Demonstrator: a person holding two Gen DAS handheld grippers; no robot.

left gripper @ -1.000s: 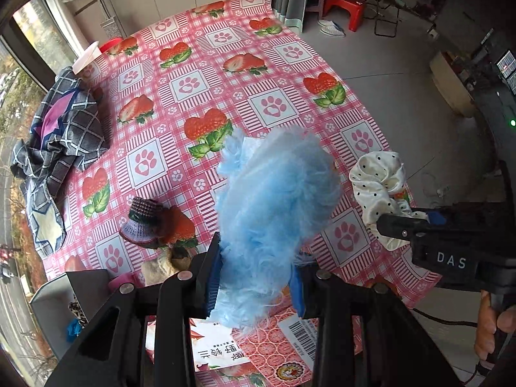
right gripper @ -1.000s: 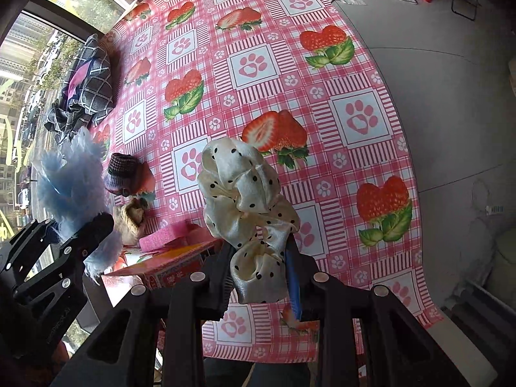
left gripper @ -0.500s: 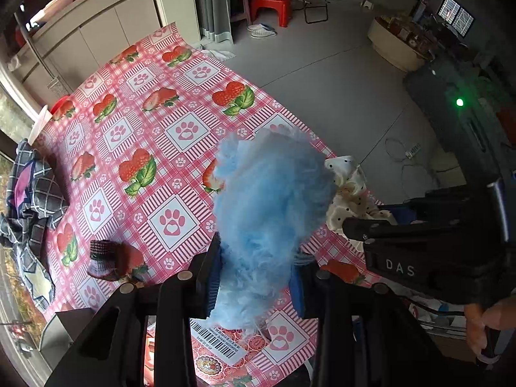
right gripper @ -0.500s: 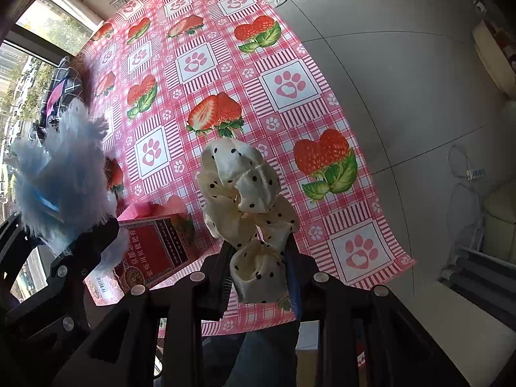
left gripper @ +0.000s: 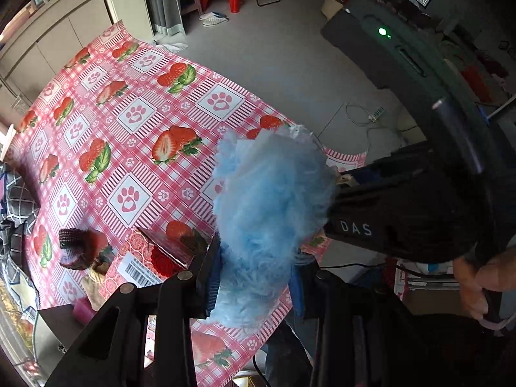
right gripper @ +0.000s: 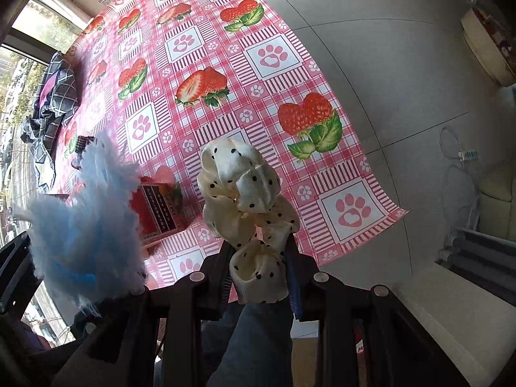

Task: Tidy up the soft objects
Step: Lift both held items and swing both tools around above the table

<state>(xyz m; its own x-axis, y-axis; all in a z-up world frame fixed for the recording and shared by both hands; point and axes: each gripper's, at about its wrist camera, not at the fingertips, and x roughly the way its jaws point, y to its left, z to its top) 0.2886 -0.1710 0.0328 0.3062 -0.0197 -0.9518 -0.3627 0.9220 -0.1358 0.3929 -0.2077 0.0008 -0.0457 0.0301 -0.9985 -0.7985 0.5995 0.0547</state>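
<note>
table, strawberry-paw cloth [right gripper: 274,54] | red box [right gripper: 159,213] | knit hat [left gripper: 75,246] | plaid garment [right gripper: 54,106]

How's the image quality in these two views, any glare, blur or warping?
Left wrist view: strong fisheye bend, dark corners, blue fluffy object slightly soft. Right wrist view: window overexposed at upper left, tablecloth curved but sharp, polka-dot scrunchie crisp.

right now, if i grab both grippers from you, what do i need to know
Left gripper: jaws shut on the fluffy blue scrunchie, held in the air over the near edge of the table.
Right gripper: jaws shut on the cream polka-dot scrunchie, also held up off the table.
On the table: red box, a knitted dark item beside it, plaid cloth at the far side.
Done: both scrunchies are picked up.
Left: set them down wherever the soft things belong; that spot isn't evident from these views.
</note>
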